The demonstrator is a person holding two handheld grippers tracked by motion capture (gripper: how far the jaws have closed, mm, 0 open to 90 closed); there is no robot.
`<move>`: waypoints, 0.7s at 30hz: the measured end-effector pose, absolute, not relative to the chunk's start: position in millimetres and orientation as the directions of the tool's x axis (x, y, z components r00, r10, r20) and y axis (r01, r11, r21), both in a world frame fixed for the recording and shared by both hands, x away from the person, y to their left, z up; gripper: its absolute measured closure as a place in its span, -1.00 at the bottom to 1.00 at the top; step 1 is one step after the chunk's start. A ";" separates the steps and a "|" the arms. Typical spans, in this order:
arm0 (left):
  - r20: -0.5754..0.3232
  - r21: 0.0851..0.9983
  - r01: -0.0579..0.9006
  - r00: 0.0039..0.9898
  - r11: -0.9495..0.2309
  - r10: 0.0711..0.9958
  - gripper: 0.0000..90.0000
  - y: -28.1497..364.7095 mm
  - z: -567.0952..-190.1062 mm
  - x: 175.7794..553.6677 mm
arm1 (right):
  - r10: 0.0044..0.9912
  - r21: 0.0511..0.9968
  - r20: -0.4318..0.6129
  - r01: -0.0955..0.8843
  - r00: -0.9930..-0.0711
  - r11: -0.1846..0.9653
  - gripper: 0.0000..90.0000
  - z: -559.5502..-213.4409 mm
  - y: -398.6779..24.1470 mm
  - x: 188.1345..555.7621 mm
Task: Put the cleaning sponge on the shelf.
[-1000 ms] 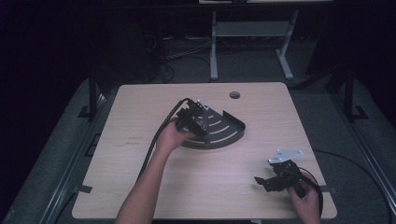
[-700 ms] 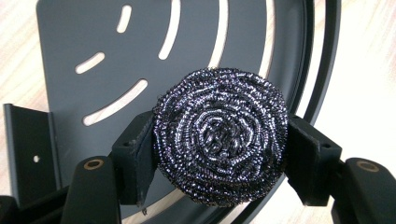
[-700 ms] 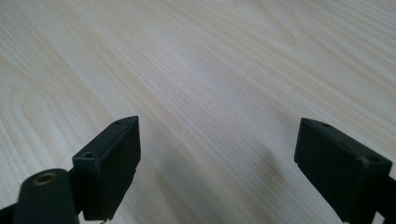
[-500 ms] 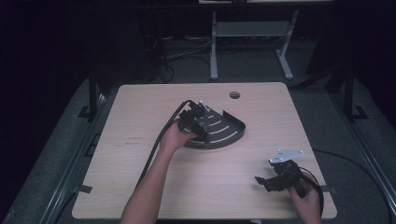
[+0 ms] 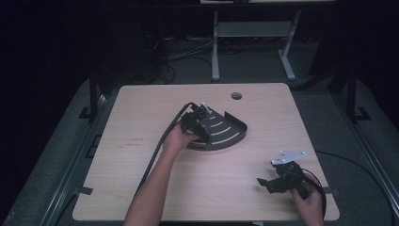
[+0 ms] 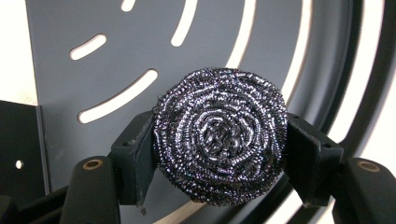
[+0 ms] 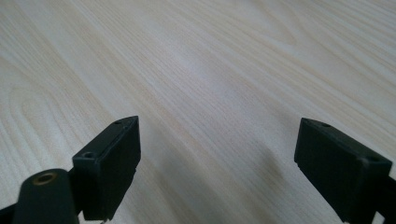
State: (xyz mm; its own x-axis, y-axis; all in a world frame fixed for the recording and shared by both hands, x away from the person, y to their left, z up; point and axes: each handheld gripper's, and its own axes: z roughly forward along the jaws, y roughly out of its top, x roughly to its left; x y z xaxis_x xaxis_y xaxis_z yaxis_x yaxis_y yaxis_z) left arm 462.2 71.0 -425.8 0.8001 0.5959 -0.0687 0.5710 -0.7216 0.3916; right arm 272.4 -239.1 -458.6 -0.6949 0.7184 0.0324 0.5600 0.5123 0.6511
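A: Steel-wool scouring pad [image 6: 219, 135]: where does it sit relative to your jaws?

B: Squarely between the two black jaws of my left gripper [image 6: 219, 154]. In the left gripper view the round, coiled pad fills the gap from one pad face to the other, its flat spiral face turned towards the camera, and both jaws press on its rim. The jaws are nearly as closed as they get, held apart by the pad itself.

A: What lies beyond the jaws?

B: A dark grey slotted tray [image 6: 261, 42], a quarter-circle plate with curved slots and a raised rim. It lies behind the pad, just past my jaw tips. In the high view my left gripper [image 5: 196, 123] sits over the tray's [image 5: 230, 136] corner nearest my left hand [image 5: 175, 141], towards the middle of the wooden table [image 5: 141, 179]. Whether the pad touches the tray floor I cannot tell.

A: And the other gripper?

B: My right gripper [image 7: 217, 158] is spread wide with nothing between its jaws; bare pale wood grain lies beyond and beneath them. In the high view it [image 5: 270, 182] is low at the table's near right corner, well apart from the tray.
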 end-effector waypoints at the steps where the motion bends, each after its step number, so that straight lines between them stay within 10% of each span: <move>1: -0.070 0.392 0.571 0.800 -0.721 0.596 -0.27 70.9 -426.2 462.5 | 0.718 0.653 0.033 0.559 -0.695 0.511 -0.69 -458.5 -239.2 272.3; 21: -0.053 0.380 0.575 0.795 -0.724 0.604 -0.31 67.9 -433.7 466.4 | 0.716 0.644 0.021 0.558 -0.698 0.524 -0.69 -459.1 -238.5 272.2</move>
State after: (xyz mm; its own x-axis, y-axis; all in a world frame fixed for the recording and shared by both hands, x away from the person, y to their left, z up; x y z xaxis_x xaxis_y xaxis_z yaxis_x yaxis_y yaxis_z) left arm 466.4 67.9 -433.7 0.7954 0.6038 -0.0529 0.5752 -0.7244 0.3800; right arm 272.2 -238.5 -459.1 -0.6977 0.7161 0.0215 0.5578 0.5241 0.6436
